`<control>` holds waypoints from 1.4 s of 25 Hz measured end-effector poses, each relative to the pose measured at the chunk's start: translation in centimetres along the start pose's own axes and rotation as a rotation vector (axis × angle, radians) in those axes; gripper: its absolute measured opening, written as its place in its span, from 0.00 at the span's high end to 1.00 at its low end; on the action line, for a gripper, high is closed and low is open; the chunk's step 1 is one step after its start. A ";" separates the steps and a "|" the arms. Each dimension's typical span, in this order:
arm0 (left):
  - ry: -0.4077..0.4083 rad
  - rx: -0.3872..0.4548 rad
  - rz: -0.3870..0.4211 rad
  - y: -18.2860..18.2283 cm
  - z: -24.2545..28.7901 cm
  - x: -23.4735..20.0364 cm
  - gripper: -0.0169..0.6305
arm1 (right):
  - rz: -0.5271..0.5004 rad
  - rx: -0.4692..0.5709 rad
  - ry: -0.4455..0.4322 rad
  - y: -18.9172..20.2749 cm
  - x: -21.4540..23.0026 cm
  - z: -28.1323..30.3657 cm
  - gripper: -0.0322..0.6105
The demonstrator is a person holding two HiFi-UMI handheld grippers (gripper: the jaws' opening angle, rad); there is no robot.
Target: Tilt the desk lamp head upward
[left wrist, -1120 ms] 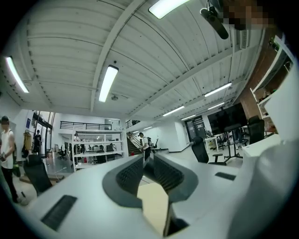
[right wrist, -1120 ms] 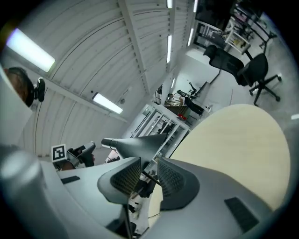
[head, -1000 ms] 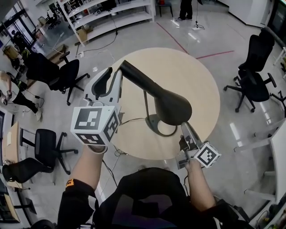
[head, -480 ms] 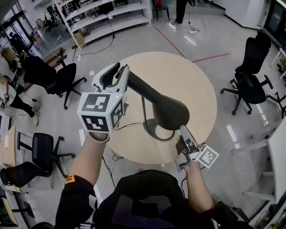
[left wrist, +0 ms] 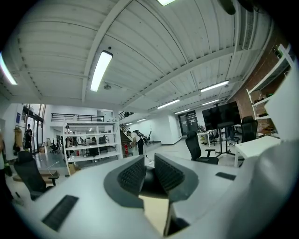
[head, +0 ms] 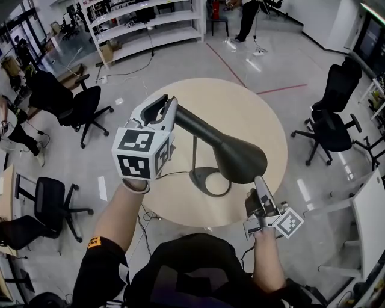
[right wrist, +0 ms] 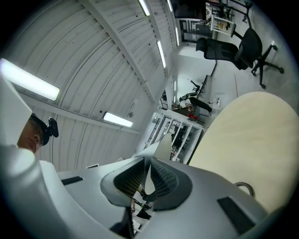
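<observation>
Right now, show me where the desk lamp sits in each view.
Head view: desk lamp at centre on the round table, left gripper on its arm, right gripper at its head's rim.
Left gripper view: only its dark arm, low centre, between the jaws.
Right gripper view: its base ring, lower right.
Shared landmark: the white shelving, seen in all three.

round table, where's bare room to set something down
The far half of the table, beyond the lamp arm, is bare. The near and left sides are crowded: lamp base, lamp head, left gripper and right gripper.
</observation>
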State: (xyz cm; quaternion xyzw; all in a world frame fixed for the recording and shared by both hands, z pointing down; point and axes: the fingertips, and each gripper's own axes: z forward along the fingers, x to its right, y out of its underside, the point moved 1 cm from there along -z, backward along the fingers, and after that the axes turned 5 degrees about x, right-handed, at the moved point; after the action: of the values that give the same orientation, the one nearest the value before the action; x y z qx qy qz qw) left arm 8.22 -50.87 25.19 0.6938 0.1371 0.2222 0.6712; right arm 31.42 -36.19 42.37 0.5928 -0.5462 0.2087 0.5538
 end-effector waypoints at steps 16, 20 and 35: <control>0.042 -0.048 -0.182 5.5 -1.2 -2.8 0.86 | -0.423 -0.105 -0.068 -5.4 -14.0 3.8 0.88; 0.049 -0.072 -0.213 6.5 -0.9 -3.0 0.90 | -0.523 -0.161 -0.093 -5.7 -17.7 6.0 0.88; 0.080 -0.161 -0.313 10.6 -2.2 -3.9 0.90 | -0.744 -0.304 -0.163 -3.0 -26.4 11.9 0.87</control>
State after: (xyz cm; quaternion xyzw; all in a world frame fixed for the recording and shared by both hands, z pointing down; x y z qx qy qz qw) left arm 2.62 -51.47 35.18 0.5986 0.2516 0.1527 0.7450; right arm 21.38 -36.36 14.98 0.6760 -0.3612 -0.1362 0.6277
